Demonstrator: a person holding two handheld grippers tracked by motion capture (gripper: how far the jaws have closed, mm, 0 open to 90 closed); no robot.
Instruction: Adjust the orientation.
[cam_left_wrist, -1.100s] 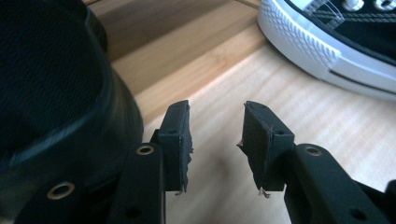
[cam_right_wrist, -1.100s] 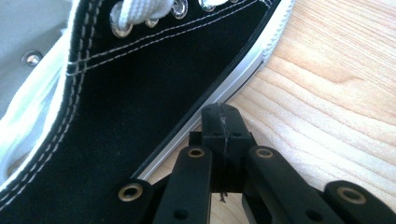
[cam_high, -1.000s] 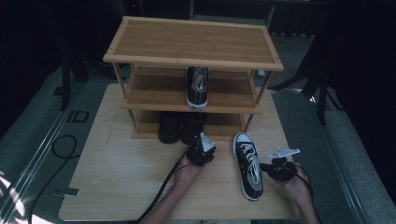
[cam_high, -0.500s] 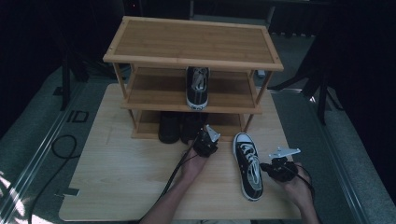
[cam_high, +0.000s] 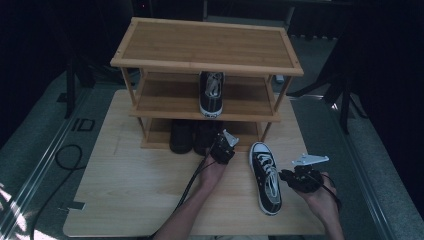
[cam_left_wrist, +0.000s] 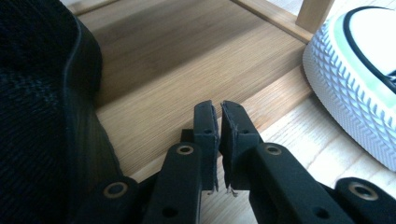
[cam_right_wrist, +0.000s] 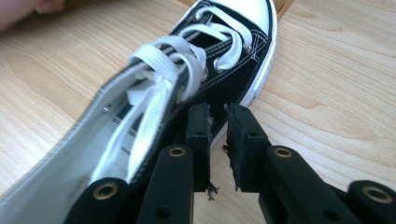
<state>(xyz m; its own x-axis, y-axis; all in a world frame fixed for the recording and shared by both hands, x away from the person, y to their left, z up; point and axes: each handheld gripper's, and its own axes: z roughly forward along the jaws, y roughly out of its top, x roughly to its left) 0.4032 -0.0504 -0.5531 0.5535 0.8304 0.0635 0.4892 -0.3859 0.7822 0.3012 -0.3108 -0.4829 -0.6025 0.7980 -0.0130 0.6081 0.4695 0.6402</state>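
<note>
A black sneaker with white laces (cam_high: 266, 180) lies on the wooden board, toe toward the rack. My right gripper (cam_high: 285, 175) is at its right side; in the right gripper view the sneaker (cam_right_wrist: 201, 60) is just left of my right gripper (cam_right_wrist: 217, 109), whose jaws have just been opening and stand slightly apart with bare wood between them. My left gripper (cam_high: 222, 147) points at the rack's bottom shelf (cam_left_wrist: 187, 60). In its own view the left gripper (cam_left_wrist: 217, 107) has just been closing to a thin slit, nothing between, beside a dark shoe (cam_left_wrist: 37, 116).
The three-level bamboo rack (cam_high: 205, 45) stands at the back. A matching sneaker (cam_high: 212, 92) sits on its middle shelf and two dark shoes (cam_high: 182, 136) on the bottom shelf. The board (cam_high: 125, 200) has bare room at the left. A cable loop (cam_high: 65, 160) lies on the floor.
My left gripper has moved away from me to the front of the rack's bottom shelf. The right hand has barely shifted beside the sneaker.
</note>
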